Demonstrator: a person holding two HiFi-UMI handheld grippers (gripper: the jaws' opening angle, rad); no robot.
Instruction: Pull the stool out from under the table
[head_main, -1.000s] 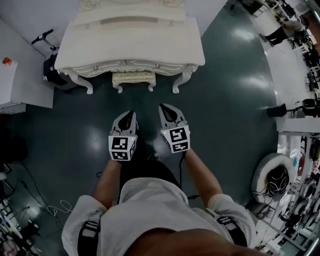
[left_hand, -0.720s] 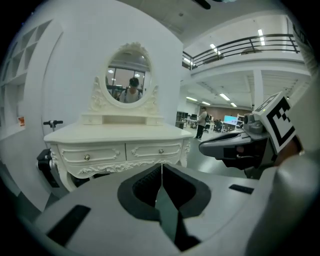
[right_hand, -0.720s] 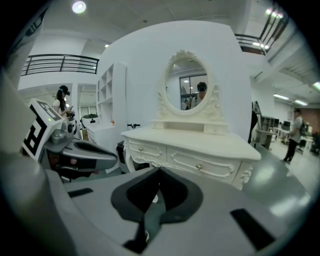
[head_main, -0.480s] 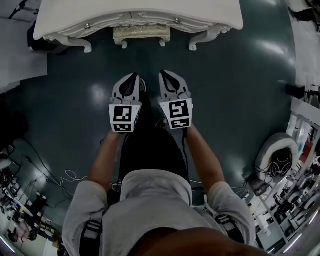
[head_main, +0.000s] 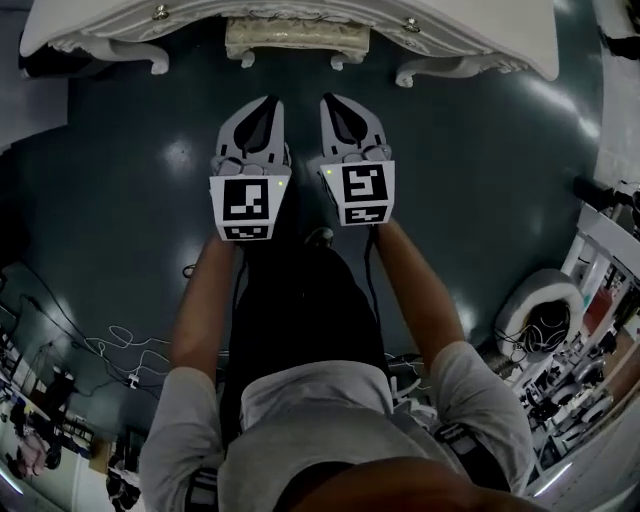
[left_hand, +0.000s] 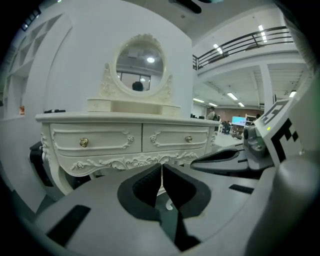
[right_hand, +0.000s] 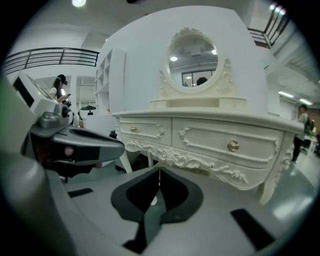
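We count one stool (head_main: 297, 38) under one desk (head_main: 480, 25) at 12 o'clock; our left gripper (head_main: 263, 102) and right gripper (head_main: 334, 100) point there, side by side. Both pairs of fingers together, empty.

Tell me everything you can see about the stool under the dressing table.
The stool is cream-white like the dressing table over it, with a carved front rail and short curved legs, two showing. It looks like painted wood. It stands upright on the dark floor, tucked between the table's front legs, its rear hidden. The left gripper and right gripper are short of it; nothing touches it.
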